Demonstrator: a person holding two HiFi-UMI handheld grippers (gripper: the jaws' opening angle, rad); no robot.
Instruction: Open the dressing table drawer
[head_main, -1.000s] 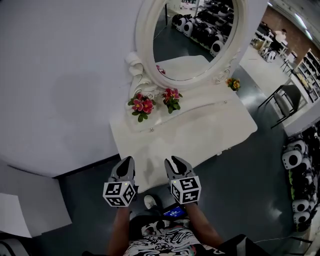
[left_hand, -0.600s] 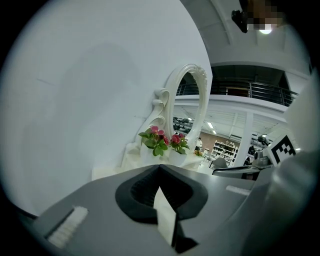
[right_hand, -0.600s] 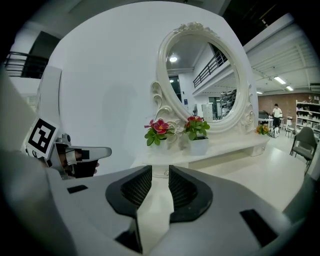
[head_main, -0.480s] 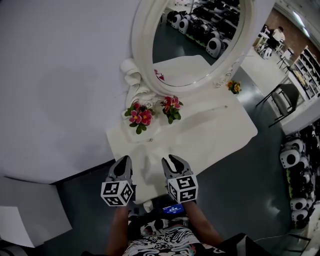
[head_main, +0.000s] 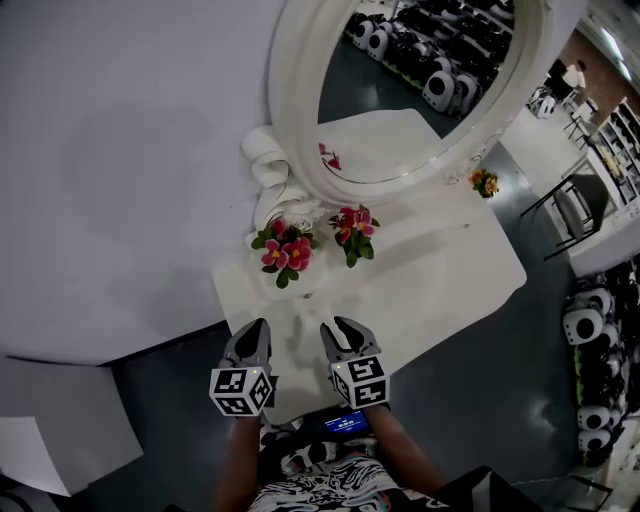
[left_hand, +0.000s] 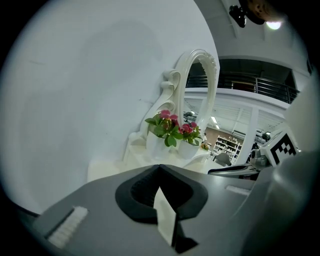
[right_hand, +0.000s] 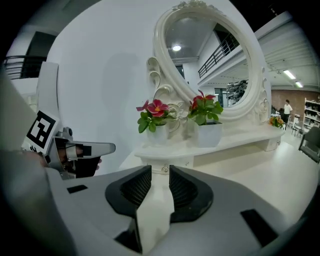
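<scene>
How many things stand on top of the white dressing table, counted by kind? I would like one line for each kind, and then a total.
Pink flower plants: 2
Orange flower plant: 1
Oval mirror: 1
Total: 4

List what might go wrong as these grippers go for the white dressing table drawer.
The right gripper, jaws open, just widened and empty, lines up on the small metal knob under the raised white shelf; the knob is tiny, so the grip may slip off. Two white pots of pink flowers stand on that shelf above the knob; a high reach or jerky pull might topple them. The shut left gripper beside it could bump it.
</scene>
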